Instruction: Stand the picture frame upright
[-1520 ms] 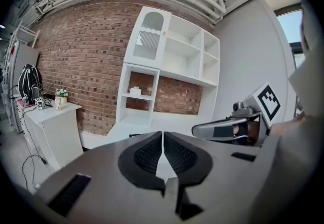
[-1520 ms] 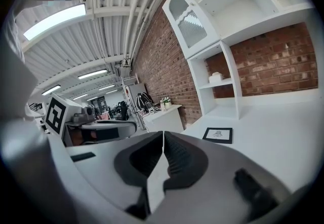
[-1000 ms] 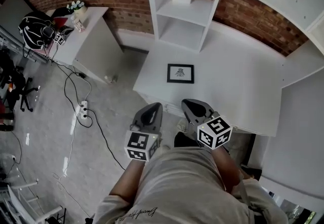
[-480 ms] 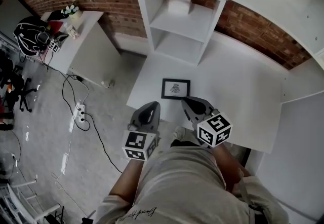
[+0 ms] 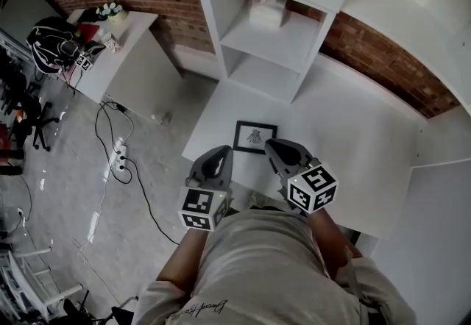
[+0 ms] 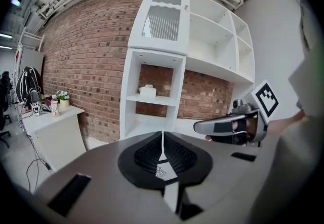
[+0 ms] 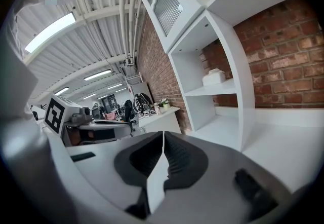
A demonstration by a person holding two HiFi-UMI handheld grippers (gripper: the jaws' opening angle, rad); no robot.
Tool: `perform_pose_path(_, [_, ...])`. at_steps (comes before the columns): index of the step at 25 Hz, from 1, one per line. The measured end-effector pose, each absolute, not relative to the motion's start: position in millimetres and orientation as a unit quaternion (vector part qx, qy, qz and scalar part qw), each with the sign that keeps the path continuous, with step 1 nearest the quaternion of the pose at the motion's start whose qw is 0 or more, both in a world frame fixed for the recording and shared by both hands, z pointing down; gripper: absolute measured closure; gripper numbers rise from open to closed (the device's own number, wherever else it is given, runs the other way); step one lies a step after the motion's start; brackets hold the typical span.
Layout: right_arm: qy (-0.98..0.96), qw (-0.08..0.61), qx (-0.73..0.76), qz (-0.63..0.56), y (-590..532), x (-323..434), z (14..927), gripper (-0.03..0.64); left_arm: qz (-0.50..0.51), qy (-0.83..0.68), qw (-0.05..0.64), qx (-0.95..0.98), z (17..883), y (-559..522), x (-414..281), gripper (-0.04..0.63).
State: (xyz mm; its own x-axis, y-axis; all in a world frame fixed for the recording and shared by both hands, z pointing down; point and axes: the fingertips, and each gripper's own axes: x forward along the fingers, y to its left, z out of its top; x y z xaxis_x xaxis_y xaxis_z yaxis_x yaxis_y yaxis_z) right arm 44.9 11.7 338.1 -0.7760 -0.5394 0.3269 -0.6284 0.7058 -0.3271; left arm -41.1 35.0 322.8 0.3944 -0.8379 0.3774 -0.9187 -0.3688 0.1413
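Note:
A small black picture frame (image 5: 255, 137) with a white mat and a dark drawing lies flat on the white desk (image 5: 353, 140), just in front of the shelf unit. My left gripper (image 5: 219, 156) hangs shut and empty at the desk's near edge, just left of and below the frame. My right gripper (image 5: 277, 148) hovers shut and empty over the desk's near edge, right next to the frame's right side. In the left gripper view a sliver of the frame (image 6: 163, 171) shows below the closed jaws, and the right gripper (image 6: 223, 126) appears at the right. Neither gripper touches the frame.
A white open shelf unit (image 5: 272, 29) stands on the desk's back against the brick wall, with a white box (image 5: 265, 9) on its shelf. A second white table (image 5: 110, 44) with a backpack (image 5: 48, 40) stands at left. Cables and a power strip (image 5: 118, 162) lie on the floor.
Both grippers have come forward toward the desk, side by side and still shut. The frame now lies right at their tips instead of well ahead.

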Motion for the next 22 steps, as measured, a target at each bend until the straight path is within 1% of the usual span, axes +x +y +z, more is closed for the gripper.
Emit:
perform_pose_path(9, [-0.91,0.109,0.325,0.233,1.2,53.4,351.5,0.588,0.141,-0.529,0.176,0.818,333.4,23.8,-34.2,0.572])
perform_pose_path(22, [-0.883,0.126,0.377,0.251,-26.0,54.4,369.2,0.588,0.172,-0.484,0.192,0.836,356.4,-14.0,-47.4,0.572])
